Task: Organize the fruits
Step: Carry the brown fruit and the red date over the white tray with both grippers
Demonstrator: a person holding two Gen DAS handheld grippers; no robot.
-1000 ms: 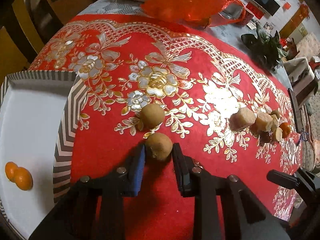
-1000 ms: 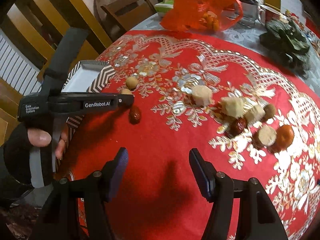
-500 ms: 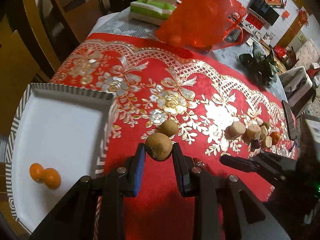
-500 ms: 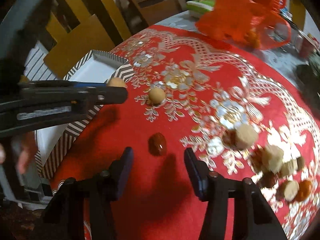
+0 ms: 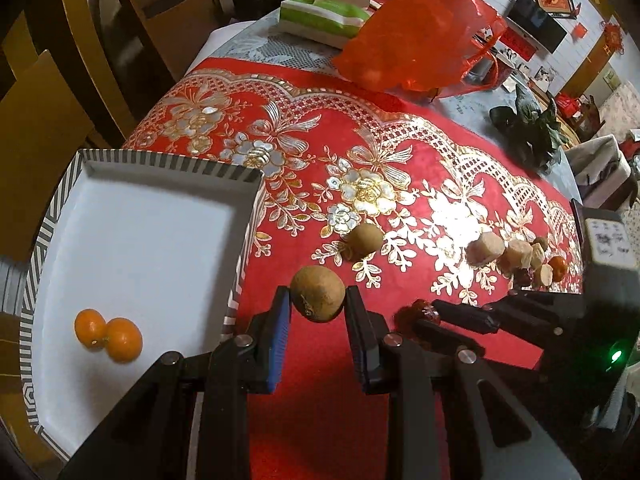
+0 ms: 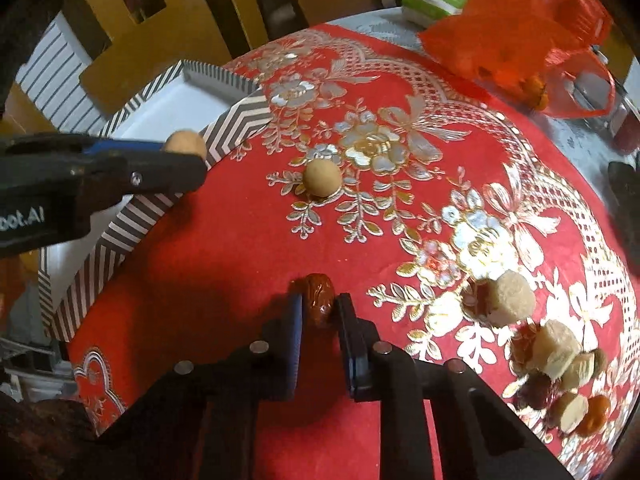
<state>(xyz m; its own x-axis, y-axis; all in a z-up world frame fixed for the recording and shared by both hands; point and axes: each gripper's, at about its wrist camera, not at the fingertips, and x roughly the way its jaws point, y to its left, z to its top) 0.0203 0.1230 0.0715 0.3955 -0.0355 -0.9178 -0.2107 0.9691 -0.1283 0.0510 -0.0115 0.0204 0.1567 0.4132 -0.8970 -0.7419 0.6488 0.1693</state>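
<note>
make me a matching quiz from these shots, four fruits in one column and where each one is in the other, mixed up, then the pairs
Things:
1. red date
2. two oranges
3. held brown round fruit
4. loose brown round fruit

Places:
A. in the white tray
B. on the red tablecloth, ungripped
C. between the right gripper pads
D. in the left gripper

Pairs: 1-C, 2-A, 3-D, 4-B

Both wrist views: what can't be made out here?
- Red bag contents: both views, translucent plastic blurs them.
- Far fruit cluster: right wrist, motion blur; left wrist, too small to identify the pieces.
- Red date underside: right wrist, right gripper pads cover its sides.
- Tray near corner: left wrist, cut off by the frame edge.
</note>
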